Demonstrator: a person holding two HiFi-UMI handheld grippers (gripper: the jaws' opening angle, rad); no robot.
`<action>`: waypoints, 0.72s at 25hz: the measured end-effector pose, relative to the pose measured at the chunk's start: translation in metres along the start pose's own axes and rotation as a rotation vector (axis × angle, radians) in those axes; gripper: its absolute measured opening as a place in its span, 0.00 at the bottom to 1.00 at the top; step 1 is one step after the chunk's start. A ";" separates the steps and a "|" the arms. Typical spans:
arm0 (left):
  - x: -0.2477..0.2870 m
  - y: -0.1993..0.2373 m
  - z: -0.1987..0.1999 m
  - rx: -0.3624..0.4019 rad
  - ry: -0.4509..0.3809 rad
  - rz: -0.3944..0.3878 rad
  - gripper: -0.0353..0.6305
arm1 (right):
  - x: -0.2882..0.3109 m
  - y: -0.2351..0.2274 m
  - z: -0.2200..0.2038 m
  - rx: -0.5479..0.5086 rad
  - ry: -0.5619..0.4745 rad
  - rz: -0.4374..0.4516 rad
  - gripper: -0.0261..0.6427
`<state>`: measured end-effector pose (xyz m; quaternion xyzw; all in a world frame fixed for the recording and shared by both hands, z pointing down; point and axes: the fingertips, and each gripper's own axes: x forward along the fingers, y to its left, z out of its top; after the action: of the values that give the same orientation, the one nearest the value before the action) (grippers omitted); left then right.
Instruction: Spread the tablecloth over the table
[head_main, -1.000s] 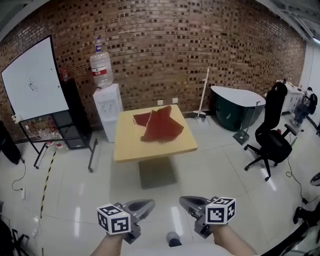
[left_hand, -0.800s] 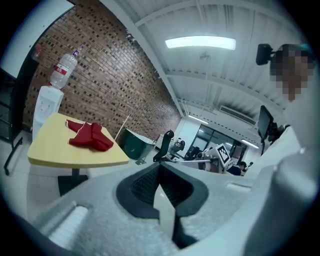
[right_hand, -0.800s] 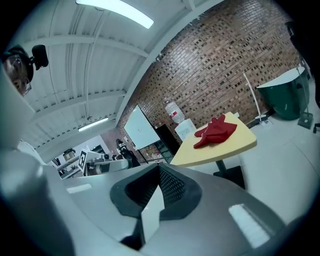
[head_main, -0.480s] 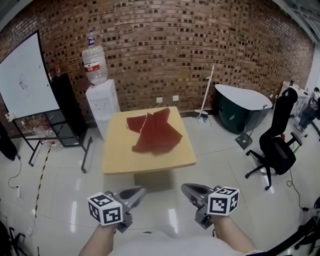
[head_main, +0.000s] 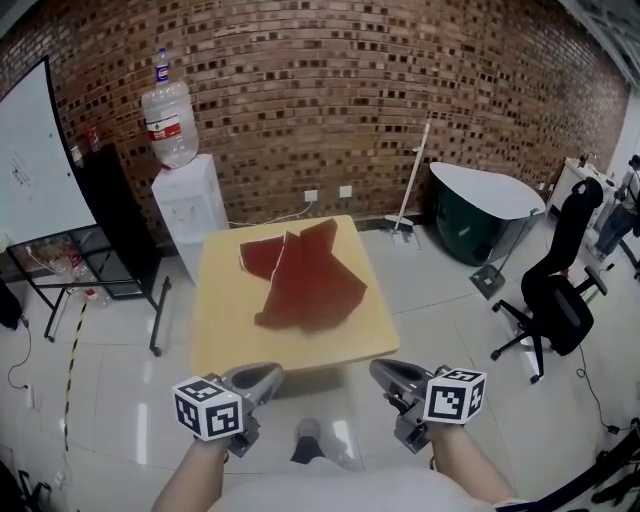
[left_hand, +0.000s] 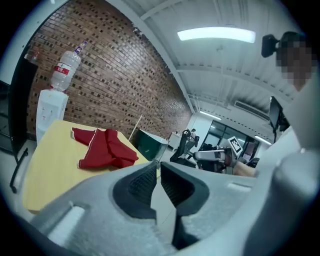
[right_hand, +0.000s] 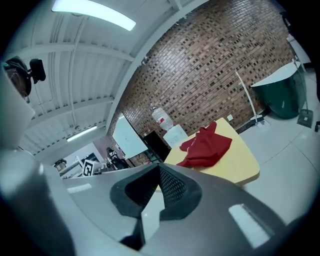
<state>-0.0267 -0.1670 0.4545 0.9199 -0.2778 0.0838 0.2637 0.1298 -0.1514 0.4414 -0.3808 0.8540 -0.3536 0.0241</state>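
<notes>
A crumpled red tablecloth (head_main: 305, 280) lies bunched on the far half of the square yellow table (head_main: 225, 335). Both grippers are held level in front of the table's near edge, short of it and apart from the cloth. The jaws of my left gripper (head_main: 268, 375) are opening, with a thin gap and nothing between them. My right gripper (head_main: 385, 372) is shut and empty. In the left gripper view the cloth (left_hand: 105, 150) lies on the table (left_hand: 47, 170) beyond the jaws (left_hand: 157, 169). From the right gripper view the cloth (right_hand: 205, 145) lies past the gripper (right_hand: 159, 175).
A water dispenser (head_main: 185, 215) with a bottle stands behind the table's left corner, by a whiteboard (head_main: 25, 170) on a stand. A dark green tub (head_main: 480, 215), a leaning mop (head_main: 412, 180) and a black office chair (head_main: 560, 290) are at the right. The floor is glossy white tile.
Both grippers have been carried forward toward the table, which now looks nearer and larger. The red cloth has not moved on the table.
</notes>
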 end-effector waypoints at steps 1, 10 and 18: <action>0.009 0.013 0.002 0.002 0.023 -0.002 0.08 | 0.010 -0.010 0.005 0.016 0.008 -0.006 0.04; 0.077 0.139 -0.026 -0.227 0.210 -0.008 0.22 | 0.117 -0.090 0.025 0.236 0.091 0.019 0.09; 0.118 0.206 -0.047 -0.512 0.234 -0.020 0.35 | 0.160 -0.170 0.023 0.454 0.054 -0.068 0.16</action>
<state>-0.0438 -0.3428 0.6200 0.8101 -0.2485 0.1138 0.5186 0.1310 -0.3503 0.5666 -0.3847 0.7397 -0.5471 0.0745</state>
